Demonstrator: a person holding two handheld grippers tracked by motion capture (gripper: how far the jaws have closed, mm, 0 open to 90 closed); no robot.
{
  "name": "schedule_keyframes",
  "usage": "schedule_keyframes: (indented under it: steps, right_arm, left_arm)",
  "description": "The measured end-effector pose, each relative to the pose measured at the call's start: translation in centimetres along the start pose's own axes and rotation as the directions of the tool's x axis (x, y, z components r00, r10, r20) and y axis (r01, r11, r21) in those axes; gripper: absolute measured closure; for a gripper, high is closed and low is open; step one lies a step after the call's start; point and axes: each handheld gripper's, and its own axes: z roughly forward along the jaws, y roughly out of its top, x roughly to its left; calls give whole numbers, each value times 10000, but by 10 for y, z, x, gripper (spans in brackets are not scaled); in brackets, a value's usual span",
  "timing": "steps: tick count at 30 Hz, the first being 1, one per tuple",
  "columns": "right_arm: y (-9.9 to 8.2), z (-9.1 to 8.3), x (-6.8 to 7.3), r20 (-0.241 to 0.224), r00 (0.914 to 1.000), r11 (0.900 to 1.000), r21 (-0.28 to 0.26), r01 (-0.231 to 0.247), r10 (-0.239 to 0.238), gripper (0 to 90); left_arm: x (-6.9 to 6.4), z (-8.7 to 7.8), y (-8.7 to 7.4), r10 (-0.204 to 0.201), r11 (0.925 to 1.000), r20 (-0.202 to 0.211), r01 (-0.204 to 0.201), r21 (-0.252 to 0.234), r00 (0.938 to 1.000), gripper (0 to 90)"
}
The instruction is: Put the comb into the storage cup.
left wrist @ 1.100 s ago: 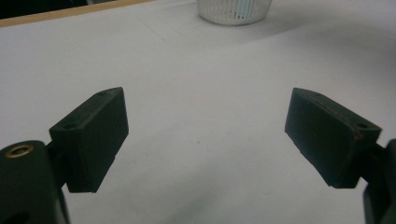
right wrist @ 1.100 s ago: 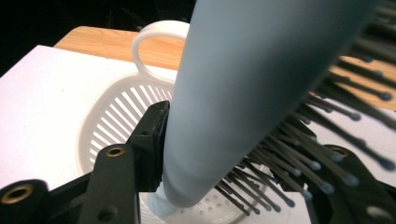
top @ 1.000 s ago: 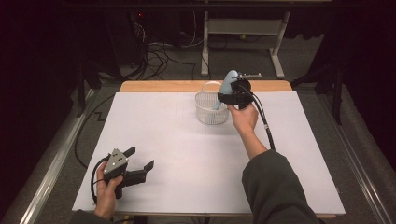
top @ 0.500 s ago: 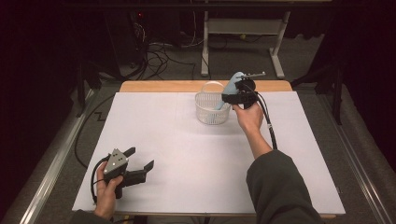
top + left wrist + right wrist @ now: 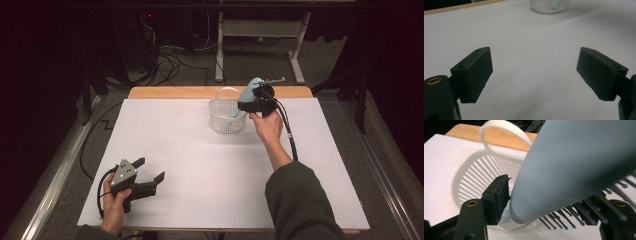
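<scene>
- At the 12 o'clock edge of the table (image 5: 165,150), the right tongs (image 5: 243,105) pinch a pale blue hairbrush (image 5: 247,95) and hold it over the rim of a white slotted basket (image 5: 225,120).
- Change over the last second: the right hand (image 5: 267,126) has drifted slightly toward 3 o'clock and the brush now leans more steeply, its lower end dipping inside the basket.
- Right gripper view: brush back (image 5: 579,162) fills the gap between the jaws, bristles (image 5: 564,220) facing the right-hand jaw; basket floor visible below.
- Judgement: drop-in is nearly done; what remains is lowering a little and releasing.
- Left tongs (image 5: 150,170) are spread wide with nothing between them, parked near the 7 o'clock corner, unchanged from the earlier frames.
- Basket sits near the far wooden edge (image 5: 170,92); its looped handle (image 5: 227,91) rises at the far side.
- Room: broad bare white surface from 6 to 9 o'clock; little margin behind the basket, so a retreat toward 6 o'clock looks safest.
- Risk: the long brush could tip the light basket on release.
</scene>
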Motion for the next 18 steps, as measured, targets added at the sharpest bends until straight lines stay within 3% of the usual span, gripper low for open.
schedule_keyframes:
  steps: [9, 18]
  right_arm:
    - [-2, -1, -1, -13, 10000, 9995, 313, -86, 86, 290]
    - [-3, -7, -4, -91, 9999, 9998, 198, -94, 96, 290]
  left_arm:
    - [0, 0, 0, -35, 10000, -32, 35, -12, 10000, 147]
    - [0, 0, 0, -89, 9999, -53, 89, -73, 9999, 147]
